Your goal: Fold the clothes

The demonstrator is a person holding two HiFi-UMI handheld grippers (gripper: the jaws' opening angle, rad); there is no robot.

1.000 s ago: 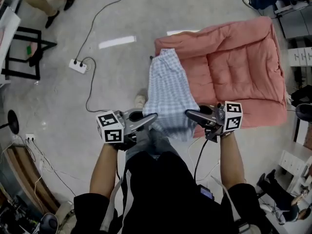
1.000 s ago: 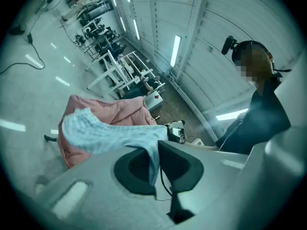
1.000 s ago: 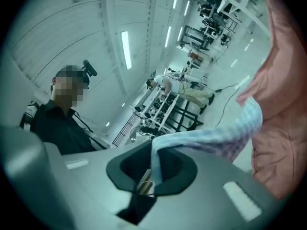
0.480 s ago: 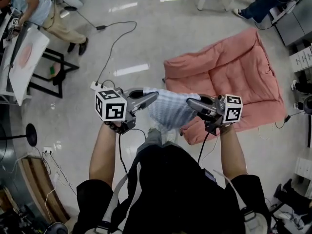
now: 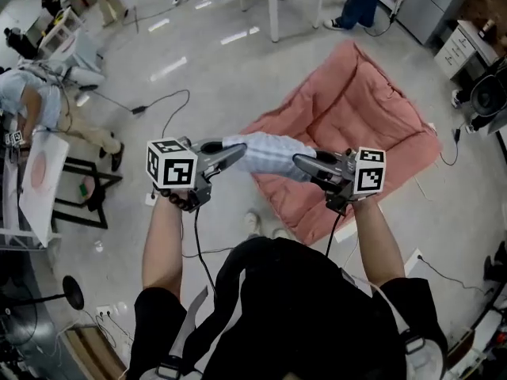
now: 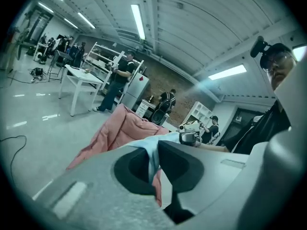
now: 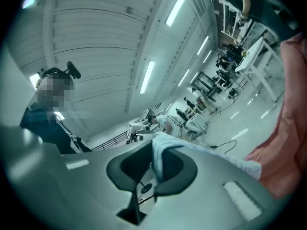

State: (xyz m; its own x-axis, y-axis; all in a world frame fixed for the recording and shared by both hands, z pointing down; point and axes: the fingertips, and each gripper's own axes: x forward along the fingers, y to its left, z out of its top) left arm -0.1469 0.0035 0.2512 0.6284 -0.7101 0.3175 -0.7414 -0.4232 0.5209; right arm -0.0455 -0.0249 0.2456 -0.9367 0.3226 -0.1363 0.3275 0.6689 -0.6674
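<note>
Since a second ago both grippers have risen, and the blue checked garment (image 5: 268, 153), which then hung long below them, now shows only as a short band stretched between their tips.

At the left, the left gripper (image 5: 240, 148) points inward toward its partner, with its left marker cube (image 5: 172, 165) at the wrist end. Its jaws are clamped on the garment's left edge. The left gripper view shows a thin fold of pale cloth (image 6: 146, 143) pinched in the narrow slit between them (image 6: 153, 163). Ahead of those jaws and lower down, the pink quilt (image 5: 356, 121) lies spread on the floor (image 5: 198, 77).

From the left tip the garment runs straight across to the right tip, held in the air on the near side of the quilt and clear of the floor.

At the right, the right gripper (image 5: 298, 160) points back toward the left one, its right marker cube (image 5: 369, 170) behind it. Its jaws are pressed together on the garment's other edge. The right gripper view shows the cloth (image 7: 163, 142) rising out of the closed jaws (image 7: 156, 163) and trailing off to their right, with the quilt's edge (image 7: 288, 143) beyond it.
</note>
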